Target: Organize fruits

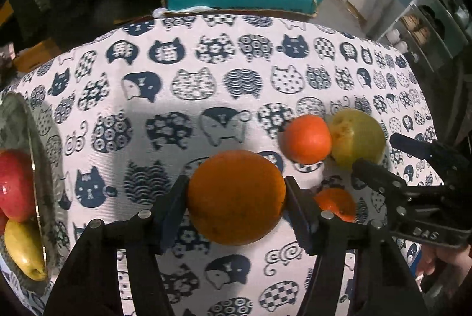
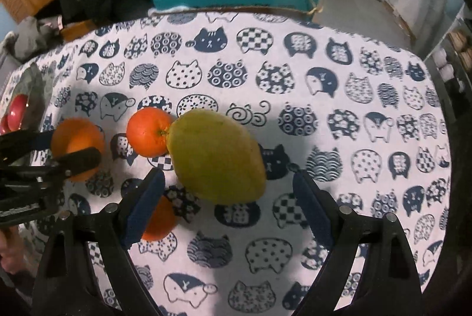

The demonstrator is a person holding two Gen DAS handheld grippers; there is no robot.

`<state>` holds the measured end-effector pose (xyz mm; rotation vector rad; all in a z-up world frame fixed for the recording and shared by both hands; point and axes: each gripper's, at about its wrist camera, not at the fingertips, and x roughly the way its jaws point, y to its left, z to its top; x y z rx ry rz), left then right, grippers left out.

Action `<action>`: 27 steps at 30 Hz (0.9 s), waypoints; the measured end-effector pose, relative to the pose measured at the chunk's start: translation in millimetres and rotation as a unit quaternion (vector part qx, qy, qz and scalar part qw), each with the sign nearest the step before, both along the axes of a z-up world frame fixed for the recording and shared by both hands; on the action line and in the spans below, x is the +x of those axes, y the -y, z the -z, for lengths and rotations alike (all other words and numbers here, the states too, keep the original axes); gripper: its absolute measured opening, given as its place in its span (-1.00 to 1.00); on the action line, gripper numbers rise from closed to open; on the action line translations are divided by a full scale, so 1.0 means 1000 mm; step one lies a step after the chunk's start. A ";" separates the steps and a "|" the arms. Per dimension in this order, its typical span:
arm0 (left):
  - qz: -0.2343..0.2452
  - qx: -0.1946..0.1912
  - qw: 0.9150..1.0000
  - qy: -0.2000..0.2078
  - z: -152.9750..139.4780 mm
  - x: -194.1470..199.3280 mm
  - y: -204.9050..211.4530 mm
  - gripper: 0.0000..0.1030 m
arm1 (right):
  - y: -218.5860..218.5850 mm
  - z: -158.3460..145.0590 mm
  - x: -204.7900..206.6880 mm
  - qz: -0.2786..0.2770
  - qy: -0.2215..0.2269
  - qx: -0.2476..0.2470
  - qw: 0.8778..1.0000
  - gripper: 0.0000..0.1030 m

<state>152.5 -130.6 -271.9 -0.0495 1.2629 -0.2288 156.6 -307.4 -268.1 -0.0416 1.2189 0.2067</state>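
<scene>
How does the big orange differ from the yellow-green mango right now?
The big orange is round and deep orange; the mango is oval and yellow-green. The left gripper is shut on the orange, while the mango lies free ahead of the open right gripper. The mango touches a small tangerine; the orange does not.

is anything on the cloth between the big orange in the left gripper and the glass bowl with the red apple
Nothing visible. The left gripper is shut on the large round orange, and only bare cat-print tablecloth lies between it and the clear glass bowl at the left edge. The two small tangerines and the yellow-green mango sit on the opposite side.
</scene>
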 end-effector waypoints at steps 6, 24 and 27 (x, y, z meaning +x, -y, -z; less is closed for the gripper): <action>-0.006 0.003 1.000 0.004 -0.001 0.000 -0.011 0.27 | -0.008 0.014 0.013 -0.008 -0.010 0.001 1.000 0.71; -0.009 0.002 1.000 0.020 -0.013 -0.006 -0.025 0.27 | -0.011 0.029 0.012 0.008 -0.005 0.000 1.000 0.41; -0.009 0.004 1.000 0.028 -0.018 -0.009 -0.025 0.27 | -0.007 0.026 0.008 0.016 0.000 0.002 1.000 0.40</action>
